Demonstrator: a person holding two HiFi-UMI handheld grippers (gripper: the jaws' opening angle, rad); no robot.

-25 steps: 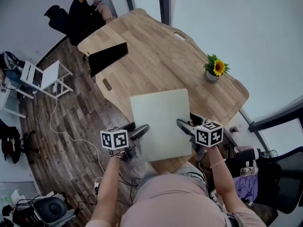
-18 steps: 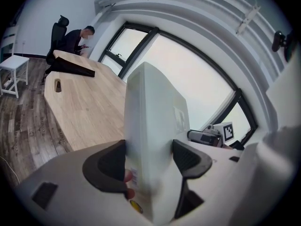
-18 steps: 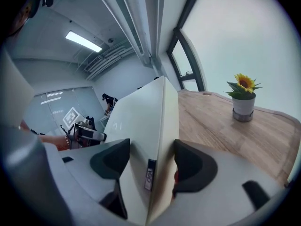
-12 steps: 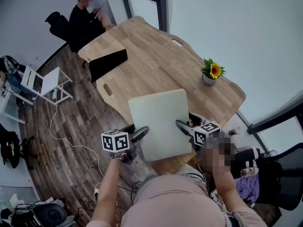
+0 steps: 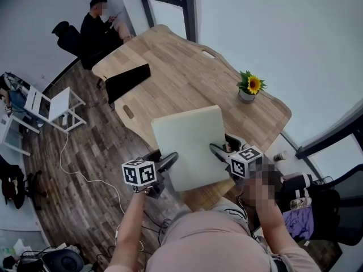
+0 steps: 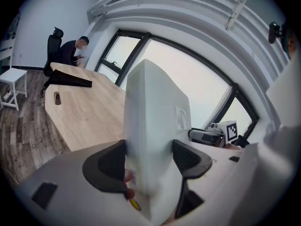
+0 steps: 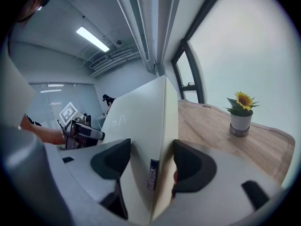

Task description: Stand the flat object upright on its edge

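Cream-coloured and rigid, the flat board (image 5: 190,146) was held tilted over the near end of the wooden table (image 5: 181,72). The left gripper (image 5: 165,159) and right gripper (image 5: 218,150) were each clamped on a side edge. Lifting looked done; standing it on its edge and letting go remained.

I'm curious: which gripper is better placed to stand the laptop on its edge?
Right, probably: both clamp the white laptop, but the right gripper hangs over the table; the left gripper looks past its edge.
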